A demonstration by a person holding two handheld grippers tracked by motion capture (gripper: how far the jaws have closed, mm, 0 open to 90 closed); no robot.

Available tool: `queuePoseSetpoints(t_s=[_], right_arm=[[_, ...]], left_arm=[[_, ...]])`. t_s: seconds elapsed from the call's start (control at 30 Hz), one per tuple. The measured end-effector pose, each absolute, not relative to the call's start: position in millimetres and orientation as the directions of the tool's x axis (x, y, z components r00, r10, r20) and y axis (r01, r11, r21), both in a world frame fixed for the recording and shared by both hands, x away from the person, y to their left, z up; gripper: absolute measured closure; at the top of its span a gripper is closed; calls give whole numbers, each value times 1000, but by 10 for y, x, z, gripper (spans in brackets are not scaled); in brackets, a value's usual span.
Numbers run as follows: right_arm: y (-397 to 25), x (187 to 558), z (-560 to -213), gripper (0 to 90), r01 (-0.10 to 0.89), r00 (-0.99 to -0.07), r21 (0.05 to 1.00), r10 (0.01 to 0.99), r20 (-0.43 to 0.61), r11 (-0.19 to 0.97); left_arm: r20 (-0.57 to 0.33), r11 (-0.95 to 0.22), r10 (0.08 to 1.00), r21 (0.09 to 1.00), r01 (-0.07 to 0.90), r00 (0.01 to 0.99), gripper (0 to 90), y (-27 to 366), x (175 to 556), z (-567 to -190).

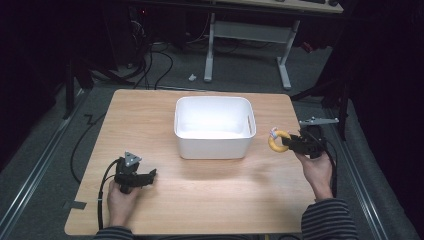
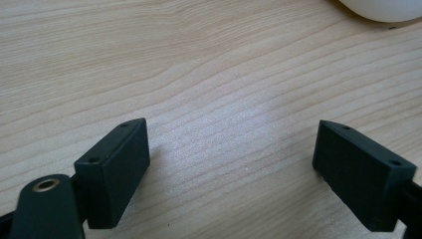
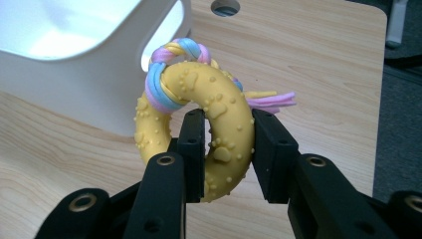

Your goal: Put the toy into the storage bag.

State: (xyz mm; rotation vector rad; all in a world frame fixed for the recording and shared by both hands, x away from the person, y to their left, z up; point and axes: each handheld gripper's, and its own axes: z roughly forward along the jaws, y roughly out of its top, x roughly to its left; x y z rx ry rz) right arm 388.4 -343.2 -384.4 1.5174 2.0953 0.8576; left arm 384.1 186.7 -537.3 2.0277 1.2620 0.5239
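We are gripping the yellow ring toy in our right tool near the desk's right edge, just beside the white bin. Our left tool is resting wide open near the front-left corner.

Overhead view and close gripper views share, seemingly, the bin.

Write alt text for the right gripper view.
The right tongs grip a bumpy yellow ring toy wrapped with pastel braided rope, held above a wooden table beside a white bin.
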Motion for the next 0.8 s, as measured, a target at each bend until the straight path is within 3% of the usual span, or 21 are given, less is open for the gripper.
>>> queuePoseSetpoints(t_s=[0.8], right_arm=[[-3259,4046,-3510,690,669,-351,711,935,44,218]], left_arm=[[-17,-297,894,727,619,448,150,1868,3841,-5373]])
